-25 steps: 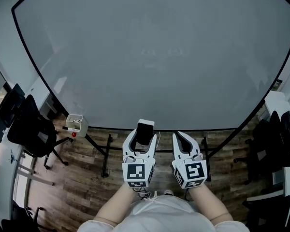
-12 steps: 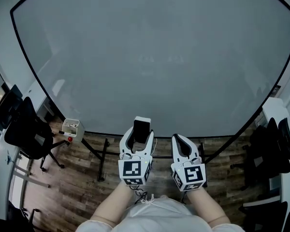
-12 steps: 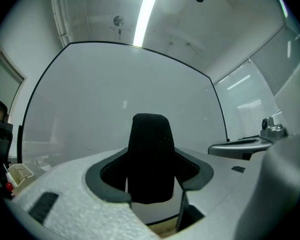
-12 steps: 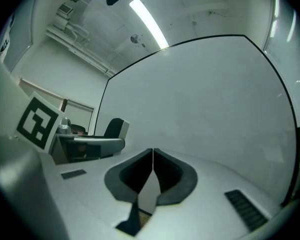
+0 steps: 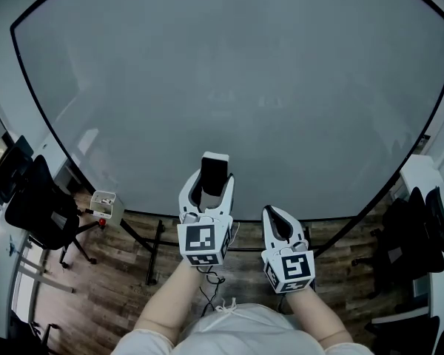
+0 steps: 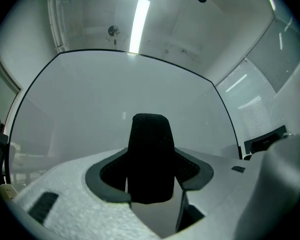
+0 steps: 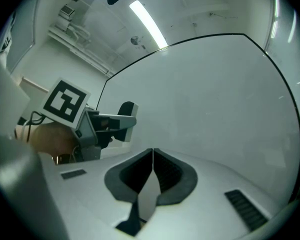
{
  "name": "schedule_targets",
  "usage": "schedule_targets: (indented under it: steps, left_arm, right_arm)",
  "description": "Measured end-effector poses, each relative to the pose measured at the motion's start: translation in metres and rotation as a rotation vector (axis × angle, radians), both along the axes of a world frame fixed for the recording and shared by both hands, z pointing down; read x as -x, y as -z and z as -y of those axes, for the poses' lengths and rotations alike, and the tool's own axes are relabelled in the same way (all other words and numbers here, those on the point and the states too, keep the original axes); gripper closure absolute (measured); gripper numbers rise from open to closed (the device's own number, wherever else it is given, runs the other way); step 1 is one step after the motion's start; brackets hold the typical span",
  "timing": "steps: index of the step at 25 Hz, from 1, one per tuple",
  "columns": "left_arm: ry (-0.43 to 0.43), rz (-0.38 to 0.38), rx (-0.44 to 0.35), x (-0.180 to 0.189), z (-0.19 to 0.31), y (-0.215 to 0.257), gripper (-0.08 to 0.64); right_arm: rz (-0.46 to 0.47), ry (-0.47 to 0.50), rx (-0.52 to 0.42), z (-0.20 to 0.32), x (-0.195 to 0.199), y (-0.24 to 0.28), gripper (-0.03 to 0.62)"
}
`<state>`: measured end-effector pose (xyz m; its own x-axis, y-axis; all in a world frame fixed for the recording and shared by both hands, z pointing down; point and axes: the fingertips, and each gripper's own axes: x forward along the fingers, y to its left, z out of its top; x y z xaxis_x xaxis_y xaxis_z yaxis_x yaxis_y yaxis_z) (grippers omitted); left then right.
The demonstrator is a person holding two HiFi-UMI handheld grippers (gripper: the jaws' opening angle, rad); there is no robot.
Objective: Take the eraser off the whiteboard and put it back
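The eraser (image 5: 214,170), black felt on a white back, stands upright between the jaws of my left gripper (image 5: 209,182), which is shut on it. It is held up in front of the lower edge of the big whiteboard (image 5: 229,72); whether it touches the board I cannot tell. In the left gripper view the eraser (image 6: 150,144) fills the gap of the left gripper (image 6: 151,178), with the board behind. My right gripper (image 5: 277,213) hangs lower and to the right, shut and empty. In the right gripper view the right gripper (image 7: 153,160) has its pads together, and the left gripper (image 7: 121,125) with the eraser (image 7: 126,107) shows at its left.
The whiteboard stands on a black frame (image 5: 152,256) over a wood floor. A small white box (image 5: 103,203) with markers hangs at the board's lower left. Black office chairs stand at the left (image 5: 37,205) and the right (image 5: 423,217).
My left gripper has risen with the eraser, up in front of the board's lower edge. The right gripper has shifted only a little.
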<state>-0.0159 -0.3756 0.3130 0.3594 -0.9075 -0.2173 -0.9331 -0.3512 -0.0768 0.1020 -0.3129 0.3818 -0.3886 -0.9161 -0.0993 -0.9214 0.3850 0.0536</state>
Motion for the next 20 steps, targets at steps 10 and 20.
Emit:
schedule_targets:
  steps: [10, 20]
  left_arm:
    - [0.016, 0.016, -0.028, -0.023, 0.048, 0.021, 0.298]
    - [0.092, 0.059, -0.03, -0.025, 0.063, 0.017, 0.298]
  right_arm:
    - [-0.002, 0.005, -0.006, 0.032, -0.018, 0.004, 0.565]
    - [0.007, 0.018, 0.011, 0.043, -0.025, -0.003, 0.565]
